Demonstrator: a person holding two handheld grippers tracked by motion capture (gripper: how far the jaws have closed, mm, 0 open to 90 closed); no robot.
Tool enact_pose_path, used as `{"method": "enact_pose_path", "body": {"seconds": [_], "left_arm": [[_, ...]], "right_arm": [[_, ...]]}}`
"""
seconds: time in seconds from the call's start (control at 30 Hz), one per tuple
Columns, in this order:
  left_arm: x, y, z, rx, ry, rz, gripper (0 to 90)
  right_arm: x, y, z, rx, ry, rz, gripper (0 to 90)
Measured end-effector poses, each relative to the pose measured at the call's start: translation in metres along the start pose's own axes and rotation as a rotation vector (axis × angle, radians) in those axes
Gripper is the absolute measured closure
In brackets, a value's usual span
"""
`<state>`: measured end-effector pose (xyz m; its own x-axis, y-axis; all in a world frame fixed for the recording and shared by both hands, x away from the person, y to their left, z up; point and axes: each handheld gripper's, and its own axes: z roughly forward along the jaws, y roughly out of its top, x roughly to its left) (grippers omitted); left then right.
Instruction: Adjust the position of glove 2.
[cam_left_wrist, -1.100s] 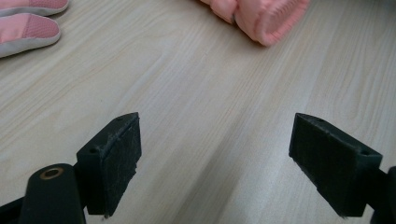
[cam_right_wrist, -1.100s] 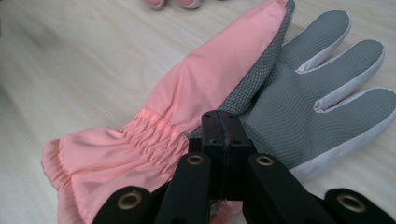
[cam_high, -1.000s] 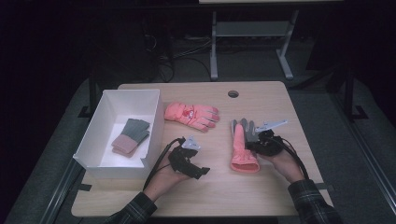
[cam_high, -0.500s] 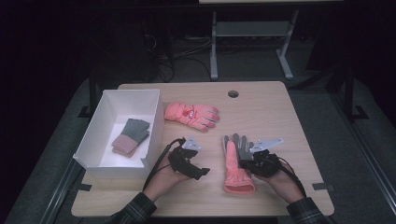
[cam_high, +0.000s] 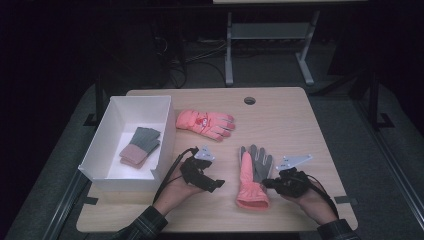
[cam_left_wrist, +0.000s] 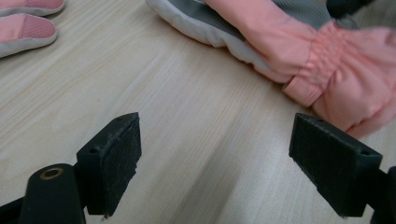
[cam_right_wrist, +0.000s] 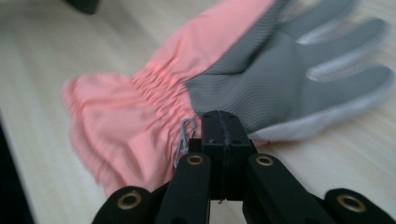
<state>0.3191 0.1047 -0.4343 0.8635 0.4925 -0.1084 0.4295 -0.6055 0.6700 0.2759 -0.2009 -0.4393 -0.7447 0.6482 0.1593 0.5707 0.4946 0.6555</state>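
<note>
A pink glove with a grey palm (cam_high: 252, 175) lies palm up on the wooden table, cuff toward me. My right gripper (cam_high: 267, 183) comes at it from the right. In the right gripper view that gripper (cam_right_wrist: 223, 126) is shut on the glove (cam_right_wrist: 261, 79) at the edge by the gathered wrist, beside a small metal clip (cam_right_wrist: 185, 135). My left gripper (cam_high: 217, 184) rests low over bare wood just left of the cuff. Its jaws stand wide apart in the left gripper view (cam_left_wrist: 224, 158), with nothing between them and the glove's cuff (cam_left_wrist: 345, 84) beyond.
A second pink glove (cam_high: 205, 122) lies back side up farther back on the table. A white box (cam_high: 107, 132) at the left holds a folded grey and pink pair (cam_high: 140, 146). A cable hole (cam_high: 249, 100) sits near the far edge.
My right gripper has dragged the glove leftward and a little toward the front edge. The left gripper has stayed where it was.
</note>
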Motion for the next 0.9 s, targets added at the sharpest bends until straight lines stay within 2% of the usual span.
{"method": "enact_pose_path", "body": {"seconds": [0.1,0.2,0.23,0.27,0.3,0.5,0.63,0.73,0.8,0.87,0.9], "left_arm": [[0.001,0.0,-0.002,0.006,0.001,0.008,16.4],[0.002,0.0,-0.003,-0.005,0.002,-0.007,16.4],[0.002,0.0,-0.003,-0.003,0.003,0.0,16.4],[0.003,0.0,-0.004,0.0,0.005,0.005,16.4],[0.003,0.0,-0.004,-0.001,0.004,0.006,16.4],[0.003,0.0,-0.004,-0.001,0.002,0.006,16.4],[0.003,0.0,-0.004,-0.003,0.002,0.007,16.4],[0.005,0.001,-0.004,0.005,0.005,0.007,16.6],[0.008,0.002,-0.004,0.005,0.01,-0.001,17.0],[0.01,0.004,-0.005,0.0,0.003,-0.02,23.7],[0.012,0.005,-0.006,0.003,0.004,-0.014,28.1]], "right_arm": [[0.01,0.002,0.004,0.012,0.031,-0.03,90.0],[0.018,0.003,0.009,0.021,0.065,-0.046,90.0],[0.022,0.003,0.012,0.024,0.077,-0.07,90.0],[0.025,0.004,0.013,0.032,0.087,-0.067,90.0],[0.029,0.005,0.016,0.034,0.093,-0.087,90.0],[0.041,0.01,0.023,0.043,0.128,-0.108,90.0],[0.043,0.01,0.023,0.042,0.125,-0.126,90.0],[0.037,0.009,0.015,0.015,0.101,-0.098,79.4],[0.03,0.008,0.009,-0.006,0.078,-0.076,68.6],[0.026,0.007,0.004,-0.017,0.051,-0.061,59.3],[0.023,0.006,0.002,-0.031,0.026,-0.051,53.1]]}}
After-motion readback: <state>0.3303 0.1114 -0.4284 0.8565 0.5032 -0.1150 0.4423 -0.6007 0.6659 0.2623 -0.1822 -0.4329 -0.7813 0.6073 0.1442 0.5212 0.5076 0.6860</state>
